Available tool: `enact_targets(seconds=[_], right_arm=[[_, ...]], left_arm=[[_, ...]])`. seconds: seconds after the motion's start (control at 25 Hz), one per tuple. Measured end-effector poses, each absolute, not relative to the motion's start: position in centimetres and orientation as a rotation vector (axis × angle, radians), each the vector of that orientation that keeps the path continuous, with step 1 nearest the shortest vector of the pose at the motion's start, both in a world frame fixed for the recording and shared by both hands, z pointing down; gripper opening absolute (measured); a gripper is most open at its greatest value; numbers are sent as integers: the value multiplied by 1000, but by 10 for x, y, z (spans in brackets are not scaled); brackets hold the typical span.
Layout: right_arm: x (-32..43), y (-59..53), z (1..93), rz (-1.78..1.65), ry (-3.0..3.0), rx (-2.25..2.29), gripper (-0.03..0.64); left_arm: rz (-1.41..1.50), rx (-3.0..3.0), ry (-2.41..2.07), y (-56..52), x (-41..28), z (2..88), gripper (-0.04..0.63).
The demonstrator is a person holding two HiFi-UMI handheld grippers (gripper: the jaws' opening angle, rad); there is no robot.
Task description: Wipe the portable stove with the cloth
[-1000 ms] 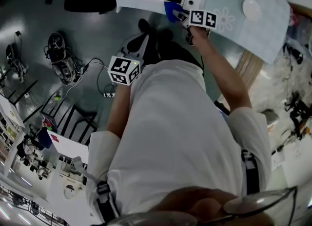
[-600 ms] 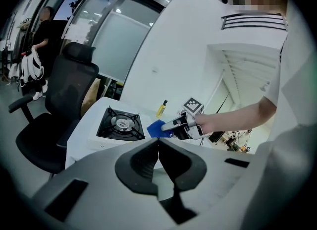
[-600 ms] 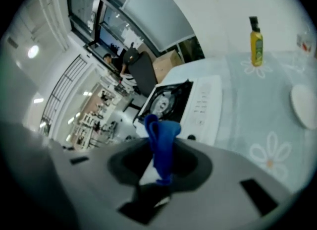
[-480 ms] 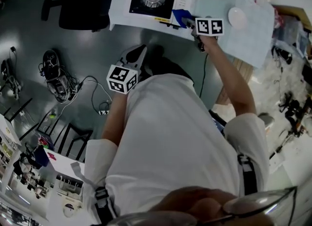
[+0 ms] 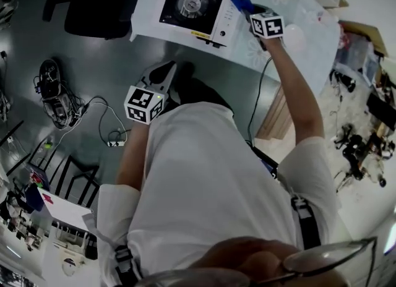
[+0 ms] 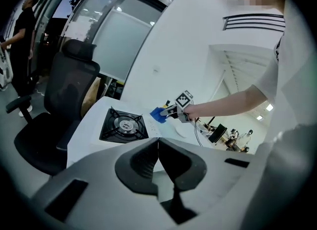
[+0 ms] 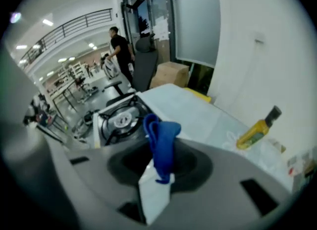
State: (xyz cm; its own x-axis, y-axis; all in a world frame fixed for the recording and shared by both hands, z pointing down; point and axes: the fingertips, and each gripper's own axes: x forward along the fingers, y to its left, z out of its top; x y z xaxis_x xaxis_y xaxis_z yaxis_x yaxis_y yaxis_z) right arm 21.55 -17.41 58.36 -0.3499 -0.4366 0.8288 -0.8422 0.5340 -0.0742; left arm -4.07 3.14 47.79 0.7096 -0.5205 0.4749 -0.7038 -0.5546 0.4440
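Observation:
The portable stove (image 5: 192, 2) is white with a black burner and sits at the left end of a table with a pale cloth (image 5: 309, 44). My right gripper (image 5: 246, 7) is shut on the blue cloth (image 5: 240, 2), held just above the stove's right control panel. In the right gripper view the cloth (image 7: 161, 144) hangs bunched between the jaws, with the stove (image 7: 119, 117) beyond it. My left gripper (image 5: 162, 72) hangs low beside my body, away from the table. Its jaws are shut with nothing in them (image 6: 158, 149). From there the stove (image 6: 124, 125) and the cloth (image 6: 158, 114) show ahead.
A black office chair (image 5: 102, 1) stands left of the stove. A yellow bottle (image 7: 257, 130) lies on the table by the wall, and a white dish (image 5: 294, 32) sits right of my right gripper. Cables and gear (image 5: 55, 100) lie on the floor. A person (image 7: 119, 45) stands far off.
My right gripper has carried the blue cloth from the stove's front edge further in, over its right side. The left gripper has stayed low beside my body.

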Motion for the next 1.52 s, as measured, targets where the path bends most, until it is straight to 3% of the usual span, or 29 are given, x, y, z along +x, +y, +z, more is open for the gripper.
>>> enact_targets(seconds=[0.36,0.68,1.52], right_arm=[[223,-236,608,361,-1917,947,113],[203,-221,637,185,-1893,816,112],[184,-139,644,320,-1951,808,112]], left_arm=[[371,2235,-958,24,-42,487,34],[378,2228,-948,20,-40,499,32],[388,2240,-913,43,-52,495,32]])
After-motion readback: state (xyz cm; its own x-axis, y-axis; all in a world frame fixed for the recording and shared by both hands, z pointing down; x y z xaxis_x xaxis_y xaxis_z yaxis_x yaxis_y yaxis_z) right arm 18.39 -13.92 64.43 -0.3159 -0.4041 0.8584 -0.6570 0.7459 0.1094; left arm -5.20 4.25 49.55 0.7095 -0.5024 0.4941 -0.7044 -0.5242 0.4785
